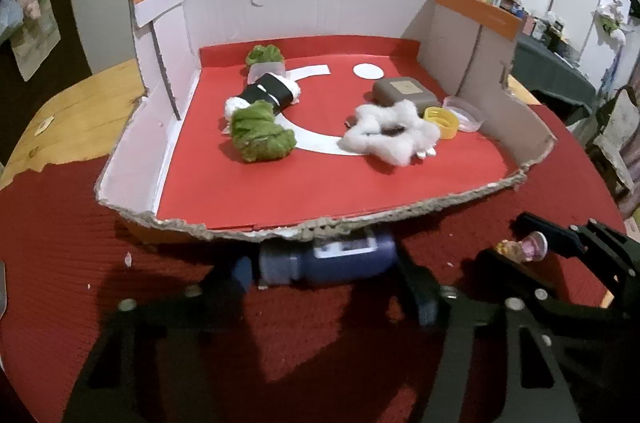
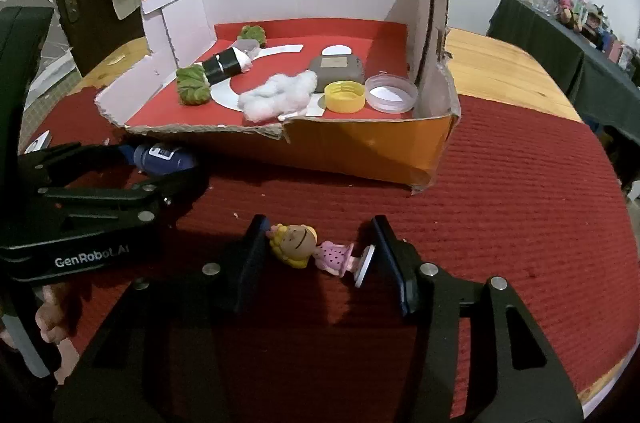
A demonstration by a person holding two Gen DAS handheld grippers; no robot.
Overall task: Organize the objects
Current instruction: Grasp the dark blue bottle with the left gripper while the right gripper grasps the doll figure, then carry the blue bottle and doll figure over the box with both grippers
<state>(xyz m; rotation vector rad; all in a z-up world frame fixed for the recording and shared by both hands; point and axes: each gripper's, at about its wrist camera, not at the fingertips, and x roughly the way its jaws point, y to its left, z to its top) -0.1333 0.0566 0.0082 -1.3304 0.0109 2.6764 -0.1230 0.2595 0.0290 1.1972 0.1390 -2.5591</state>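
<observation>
A dark blue bottle (image 1: 326, 261) lies on its side on the red mat against the front wall of the cardboard box (image 1: 280, 223). My left gripper (image 1: 334, 281) has its fingers on either end of the bottle and is shut on it; it also shows in the right wrist view (image 2: 160, 165). My right gripper (image 2: 318, 257) holds a small doll figurine (image 2: 310, 251) with yellow hair and a pink dress, lying sideways between the fingers just above the mat. The figurine shows in the left wrist view (image 1: 524, 247) too.
The box (image 2: 360, 151) has a red floor and holds two green wads (image 1: 262, 137), a black-and-white roll (image 1: 270, 93), a white fluffy piece (image 1: 394, 135), a grey case (image 1: 404, 93), a yellow cap (image 1: 442, 121) and a clear lid (image 1: 464, 113). Wooden table around the mat.
</observation>
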